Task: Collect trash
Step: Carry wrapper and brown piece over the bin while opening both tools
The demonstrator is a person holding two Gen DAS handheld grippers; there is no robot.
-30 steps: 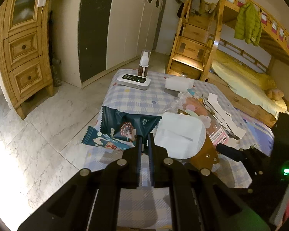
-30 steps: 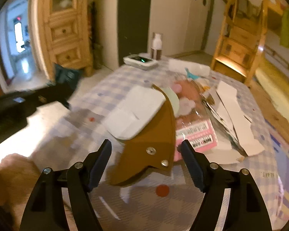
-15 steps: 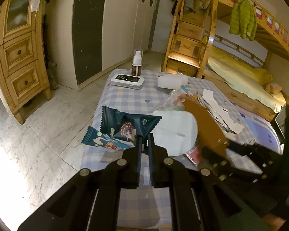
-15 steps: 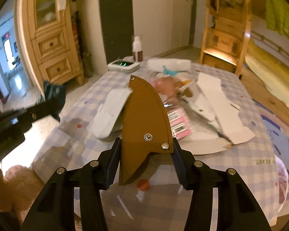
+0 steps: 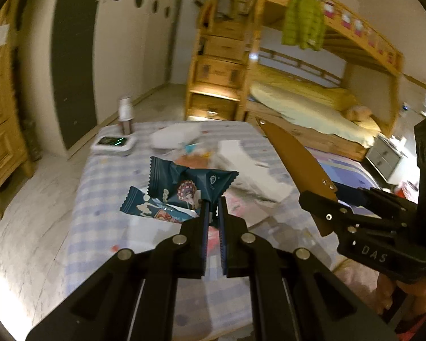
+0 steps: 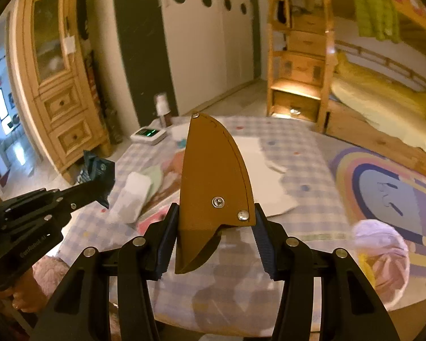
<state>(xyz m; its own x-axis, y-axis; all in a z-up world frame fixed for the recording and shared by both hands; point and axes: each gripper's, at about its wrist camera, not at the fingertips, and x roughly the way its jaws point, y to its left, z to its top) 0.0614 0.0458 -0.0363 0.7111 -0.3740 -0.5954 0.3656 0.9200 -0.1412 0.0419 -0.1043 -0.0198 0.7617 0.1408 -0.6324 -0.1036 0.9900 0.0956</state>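
Observation:
Two dark teal snack wrappers (image 5: 190, 183) hang over the checked tablecloth (image 5: 105, 176), pinched at a corner by my shut left gripper (image 5: 213, 207). My right gripper (image 6: 215, 213) is shut on a brown fin-shaped leather sheath (image 6: 213, 170) that stands upright between the pads, above the table. From the left wrist, the sheath (image 5: 292, 156) and right gripper (image 5: 321, 207) appear at the right. From the right wrist, the left gripper (image 6: 99, 190) and its wrappers (image 6: 96, 167) appear at the left. More litter lies on the cloth: a white pouch (image 6: 133, 196) and torn white card (image 6: 264, 170).
A white device with a green light (image 5: 113, 142) and a spray bottle (image 5: 125, 113) stand at the table's far left corner. A wooden cabinet (image 6: 62, 99) is at the left, a bunk bed (image 5: 312, 108) behind, and a rainbow rug (image 6: 383, 187) at the right.
The right gripper closed on the brown sheath and lifted it off the table. Both grippers rose and pulled back, the left still holding the wrappers.

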